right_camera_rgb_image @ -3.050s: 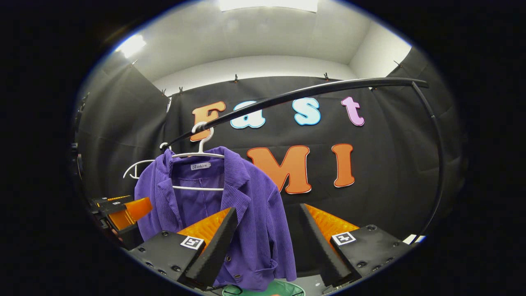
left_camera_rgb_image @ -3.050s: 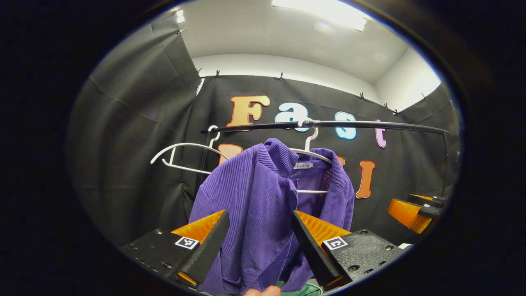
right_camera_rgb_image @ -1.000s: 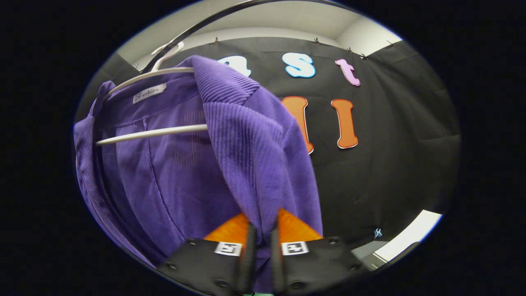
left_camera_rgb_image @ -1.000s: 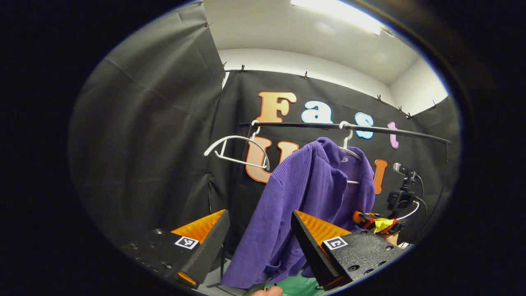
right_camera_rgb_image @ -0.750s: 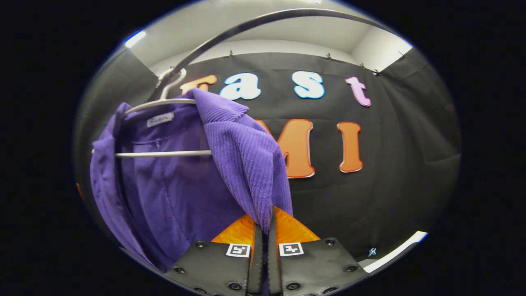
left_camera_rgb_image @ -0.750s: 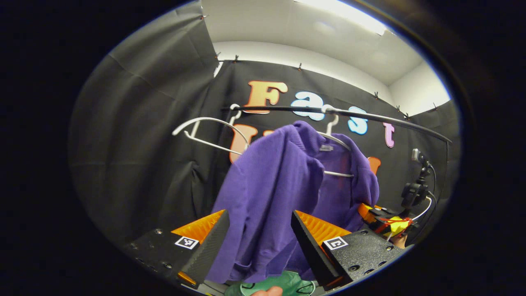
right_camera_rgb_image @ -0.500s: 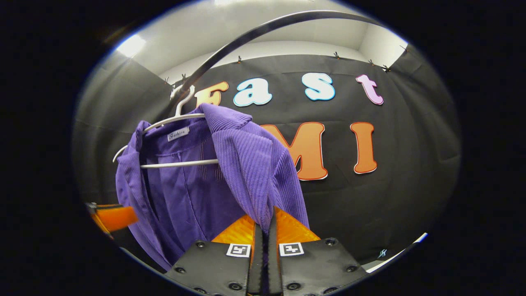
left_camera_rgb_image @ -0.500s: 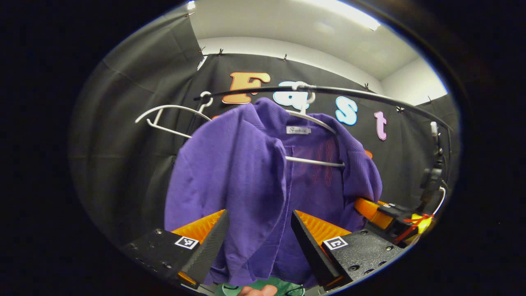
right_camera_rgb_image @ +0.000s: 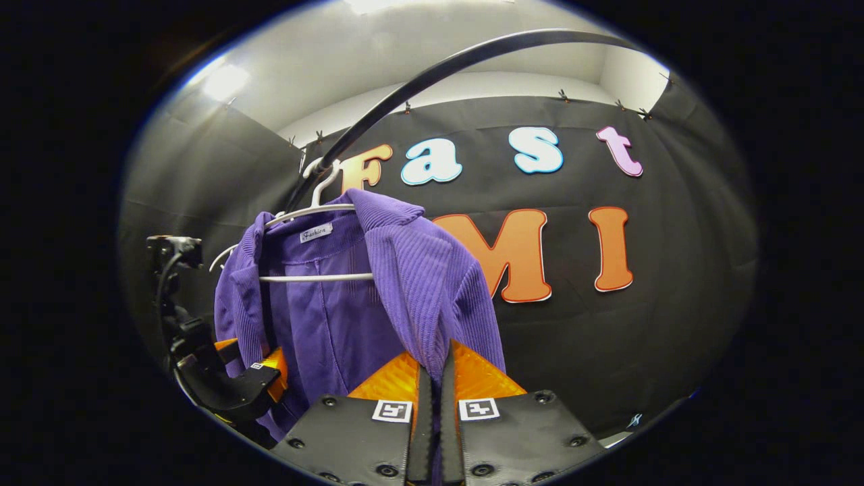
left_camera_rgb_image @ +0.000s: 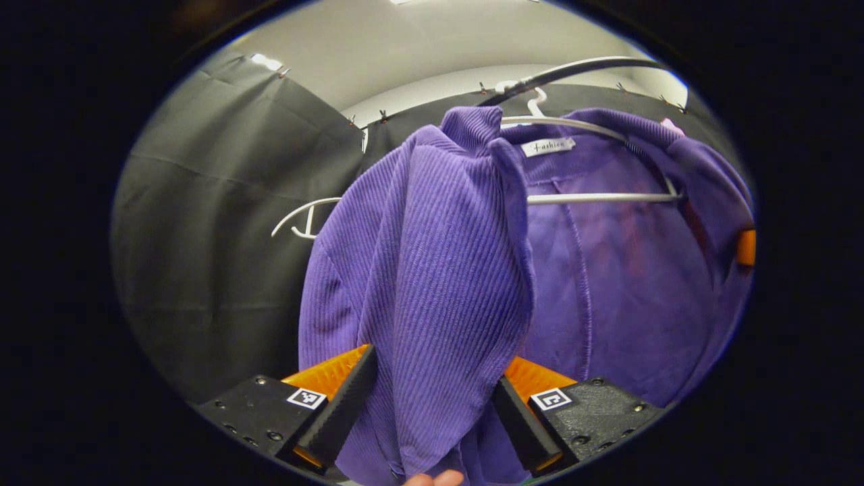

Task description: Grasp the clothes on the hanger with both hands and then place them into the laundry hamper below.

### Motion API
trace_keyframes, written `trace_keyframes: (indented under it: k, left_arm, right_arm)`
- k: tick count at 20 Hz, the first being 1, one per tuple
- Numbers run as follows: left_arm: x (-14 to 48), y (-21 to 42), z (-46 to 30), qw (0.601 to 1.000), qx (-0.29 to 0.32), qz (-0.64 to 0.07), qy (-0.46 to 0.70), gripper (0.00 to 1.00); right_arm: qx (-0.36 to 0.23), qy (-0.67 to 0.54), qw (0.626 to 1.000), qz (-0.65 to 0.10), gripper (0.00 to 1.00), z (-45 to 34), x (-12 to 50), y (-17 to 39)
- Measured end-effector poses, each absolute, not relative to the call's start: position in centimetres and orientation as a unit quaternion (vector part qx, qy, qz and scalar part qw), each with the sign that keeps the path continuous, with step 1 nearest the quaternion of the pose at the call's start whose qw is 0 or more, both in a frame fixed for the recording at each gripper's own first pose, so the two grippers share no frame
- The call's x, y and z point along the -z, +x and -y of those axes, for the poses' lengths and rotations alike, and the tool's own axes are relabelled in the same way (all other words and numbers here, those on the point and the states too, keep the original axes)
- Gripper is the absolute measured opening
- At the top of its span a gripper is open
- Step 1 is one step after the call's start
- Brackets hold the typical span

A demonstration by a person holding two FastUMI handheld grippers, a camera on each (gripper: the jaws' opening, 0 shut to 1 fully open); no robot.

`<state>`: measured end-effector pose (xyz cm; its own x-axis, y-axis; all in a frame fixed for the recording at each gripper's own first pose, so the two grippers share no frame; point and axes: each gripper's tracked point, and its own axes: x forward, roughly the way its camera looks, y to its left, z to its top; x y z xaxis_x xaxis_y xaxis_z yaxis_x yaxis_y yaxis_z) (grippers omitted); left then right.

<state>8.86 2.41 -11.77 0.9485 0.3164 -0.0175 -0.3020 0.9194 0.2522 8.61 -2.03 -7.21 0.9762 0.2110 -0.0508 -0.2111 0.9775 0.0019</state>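
Note:
A purple ribbed jacket (left_camera_rgb_image: 439, 270) hangs on a white hanger (left_camera_rgb_image: 601, 198) from the black rail (left_camera_rgb_image: 574, 69). In the left gripper view my left gripper (left_camera_rgb_image: 432, 398) is open, and the jacket's left front panel hangs between its two fingers. In the right gripper view my right gripper (right_camera_rgb_image: 432, 378) is shut on the jacket (right_camera_rgb_image: 412, 283) at its right front edge. The left gripper (right_camera_rgb_image: 253, 378) appears there at the lower left, against the jacket's other side. The hamper is hidden.
An empty white hanger (left_camera_rgb_image: 304, 216) hangs on the rail behind the jacket at the left. The black rail (right_camera_rgb_image: 432, 74) arcs overhead in the right gripper view. A camera mount with a cable (right_camera_rgb_image: 172, 283) rides on the left gripper.
My left gripper has moved forward, so the jacket's left panel now hangs between its open fingers. My right gripper stays shut on the right front edge; the jacket has drawn slightly away from it.

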Motion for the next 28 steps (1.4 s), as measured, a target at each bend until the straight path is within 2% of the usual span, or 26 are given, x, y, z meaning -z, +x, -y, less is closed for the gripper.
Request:
trace_keyframes:
  k: [3, 4, 6, 7, 9, 12, 13, 14, 15, 16, 18, 19, 20, 21, 23, 28]
  left_arm:
    - [10.9, 9.0, -2.5, 0.988, -0.121, -0.036, 0.089, 0.11]
    - [10.5, 8.8, -2.9, 0.989, -0.119, -0.038, 0.081, 0.07]
    - [8.0, 7.9, -3.8, 0.991, -0.119, -0.025, 0.064, 0.04]
    - [6.4, 7.3, -4.5, 0.99, -0.122, -0.015, 0.062, 0.08]
    - [3.0, 6.9, -6.5, 0.988, -0.132, 0.006, 0.082, 0.09]
    - [-1.3, 6.4, -10.6, 0.981, -0.164, 0.032, 0.096, 0.03]
    - [-2.4, 6.3, -11.9, 0.98, -0.174, 0.037, 0.092, 0.06]
    - [-3.1, 6.5, -13.2, 0.978, -0.185, 0.035, 0.092, 0.06]
    - [-3.6, 6.7, -14.6, 0.976, -0.196, 0.034, 0.092, 0.04]
    - [-4.3, 7.1, -15.6, 0.974, -0.204, 0.036, 0.09, 0.03]
    - [-5.3, 7.6, -17.4, 0.972, -0.219, 0.042, 0.076, 0.06]
    - [-5.8, 7.9, -18.3, 0.97, -0.227, 0.045, 0.073, 0.06]
    - [-6.1, 8.2, -19.2, 0.968, -0.234, 0.048, 0.077, 0.06]
    - [-6.7, 8.2, -20.1, 0.965, -0.242, 0.053, 0.083, 0.06]
    - [-7.1, 9.0, -21.3, 0.966, -0.243, 0.052, 0.077, 0.09]
    - [-7.0, 11.8, -23.4, 0.973, -0.226, 0.028, 0.034, 0.06]
  right_arm:
    - [-0.102, -0.008, 0.995, -0.016, 0.12, 1.7, 7.1, 8.2]
    - [-0.098, -0.013, 0.995, -0.009, 0.12, 1.6, 7.0, 8.2]
    - [-0.077, -0.033, 0.996, 0.011, 0.12, 2.2, 6.2, 8.7]
    - [-0.065, -0.046, 0.997, 0.023, 0.12, 2.6, 5.5, 8.8]
    - [-0.042, -0.057, 0.997, 0.044, 0.12, 3.5, 3.8, 9.5]
    - [-0.021, -0.041, 0.996, 0.073, 0.12, 4.4, 1.3, 10.1]
    - [-0.01, -0.041, 0.996, 0.083, 0.16, 5.3, 0.3, 10.4]
    - [0.0, -0.045, 0.995, 0.091, 0.12, 6.0, -0.4, 10.8]
    - [0.008, -0.051, 0.994, 0.099, 0.16, 6.7, -1.1, 11.0]
    - [0.013, -0.053, 0.993, 0.109, 0.12, 7.2, -2.0, 11.2]
    - [0.018, -0.049, 0.991, 0.124, 0.08, 7.7, -3.5, 11.4]
    - [0.022, -0.047, 0.99, 0.129, 0.12, 8.2, -4.1, 11.7]
    - [0.025, -0.047, 0.99, 0.132, 0.08, 8.6, -4.3, 11.9]
    - [0.029, -0.049, 0.989, 0.136, 0.12, 8.8, -4.7, 12.1]
    - [0.036, -0.057, 0.987, 0.143, 0.12, 9.2, -5.5, 12.4]
    - [0.051, -0.051, 0.986, 0.148, 0.12, 10.1, -6.4, 13.4]
